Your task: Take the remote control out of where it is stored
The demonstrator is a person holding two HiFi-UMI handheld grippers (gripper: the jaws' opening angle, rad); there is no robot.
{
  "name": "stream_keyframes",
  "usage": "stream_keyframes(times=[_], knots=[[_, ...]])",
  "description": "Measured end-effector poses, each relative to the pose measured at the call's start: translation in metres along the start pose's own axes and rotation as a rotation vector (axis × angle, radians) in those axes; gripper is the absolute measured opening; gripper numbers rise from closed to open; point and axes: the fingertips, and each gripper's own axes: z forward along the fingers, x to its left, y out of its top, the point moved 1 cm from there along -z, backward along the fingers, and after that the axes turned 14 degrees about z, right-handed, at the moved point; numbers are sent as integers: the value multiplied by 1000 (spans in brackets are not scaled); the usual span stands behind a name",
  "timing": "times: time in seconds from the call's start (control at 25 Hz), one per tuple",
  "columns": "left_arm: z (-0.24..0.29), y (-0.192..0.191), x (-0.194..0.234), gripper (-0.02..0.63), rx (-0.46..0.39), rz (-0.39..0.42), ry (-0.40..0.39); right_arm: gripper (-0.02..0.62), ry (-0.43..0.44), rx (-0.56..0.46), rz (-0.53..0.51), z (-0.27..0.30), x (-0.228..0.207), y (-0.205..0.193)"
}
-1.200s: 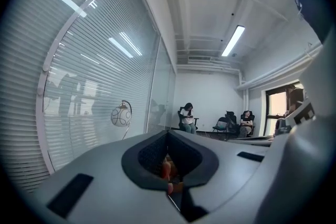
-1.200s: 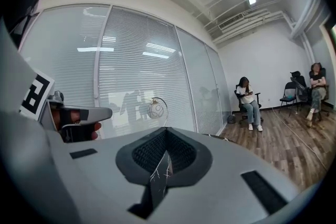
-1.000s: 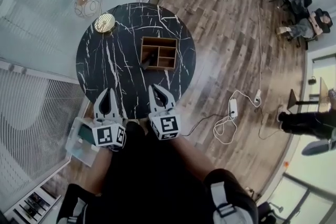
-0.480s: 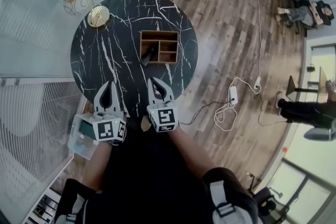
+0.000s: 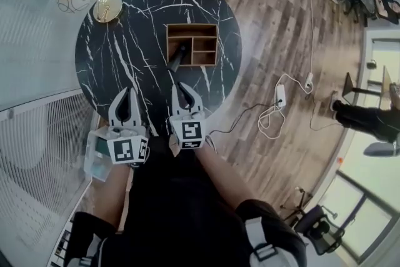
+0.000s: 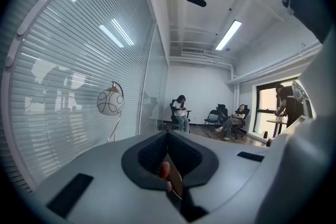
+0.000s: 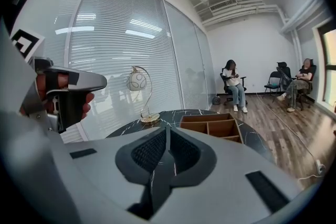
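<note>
A wooden organizer (image 5: 200,43) with several compartments stands on the round black marble table (image 5: 125,47). A dark remote control (image 5: 177,58) leans out of its near-left compartment. Both grippers hover over the table's near edge, short of the organizer. My right gripper (image 5: 180,87) is shut and empty, its tip pointing at the remote a short way off. To its left, my left gripper (image 5: 127,92) is also shut and empty. In the right gripper view the organizer (image 7: 210,126) shows beyond the shut jaws (image 7: 167,136); the remote is hidden there. The left gripper view shows its shut jaws (image 6: 168,136) facing the room.
A brass lamp (image 5: 106,7) with a globe shade stands at the table's far left. A glass wall with blinds (image 5: 37,128) runs along the left. A power strip and cables (image 5: 278,97) lie on the wood floor to the right. People sit at the far end of the room (image 7: 233,86).
Both grippers have moved forward over the table's near edge, towards the organizer. The right one now points closely at the remote. Both stayed shut.
</note>
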Motion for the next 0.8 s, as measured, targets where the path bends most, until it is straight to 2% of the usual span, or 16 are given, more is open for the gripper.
stream_keyframes(times=[0.12,0.4,0.68,0.8], knots=[[7,-12,1,9,18,13,-10,8,-27,27,16,9,-3,-12],[17,-39,1,9,33,-27,-3,87,-85,59,37,34,-15,-40],[32,-61,2,9,37,-8,-37,142,-146,71,69,57,-25,-60],[38,-67,7,9,37,-3,-37,159,-162,74,40,66,-27,-66]])
